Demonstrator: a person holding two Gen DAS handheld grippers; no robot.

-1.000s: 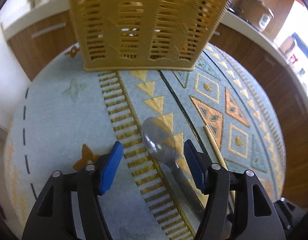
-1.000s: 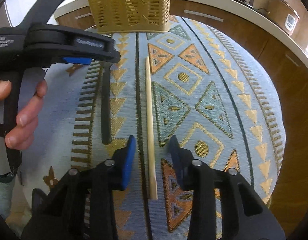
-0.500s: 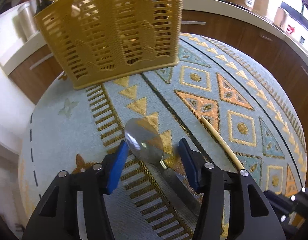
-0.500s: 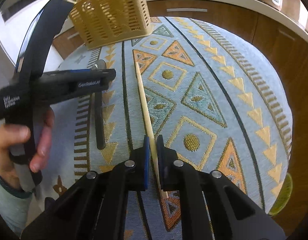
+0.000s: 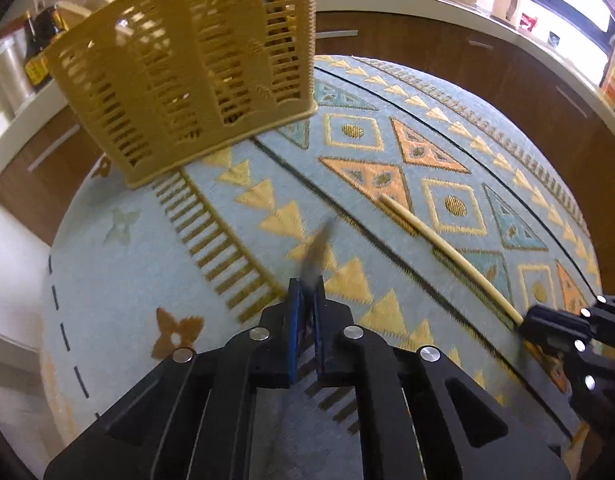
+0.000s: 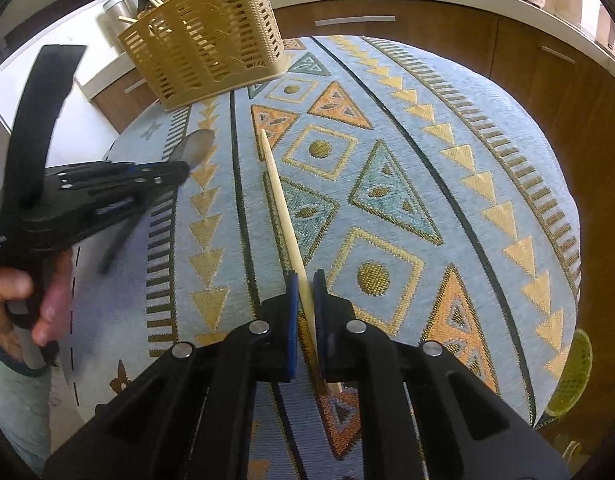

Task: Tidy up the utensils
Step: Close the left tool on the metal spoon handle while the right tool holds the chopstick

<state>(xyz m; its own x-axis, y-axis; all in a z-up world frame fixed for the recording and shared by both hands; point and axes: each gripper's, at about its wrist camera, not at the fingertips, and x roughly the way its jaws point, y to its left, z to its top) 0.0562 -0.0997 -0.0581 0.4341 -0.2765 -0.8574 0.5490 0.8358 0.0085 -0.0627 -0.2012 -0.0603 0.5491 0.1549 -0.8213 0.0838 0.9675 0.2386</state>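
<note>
Since the left tongs [image 5: 307, 292] have just closed on the spoon [image 5: 317, 246] at its neck, we expect slick, stiff metal to pivot; basket [image 5: 187, 68] at eleven o'clock. Right view: right tongs [image 6: 305, 292] pinch the light, rigid chopstick [image 6: 279, 196] near its end.

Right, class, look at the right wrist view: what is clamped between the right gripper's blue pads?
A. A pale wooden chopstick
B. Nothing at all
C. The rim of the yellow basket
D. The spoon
A: the right gripper has its pads closed on the pale chopstick, which runs up across the patterned cloth, while the spoon sits in the left gripper.
</note>
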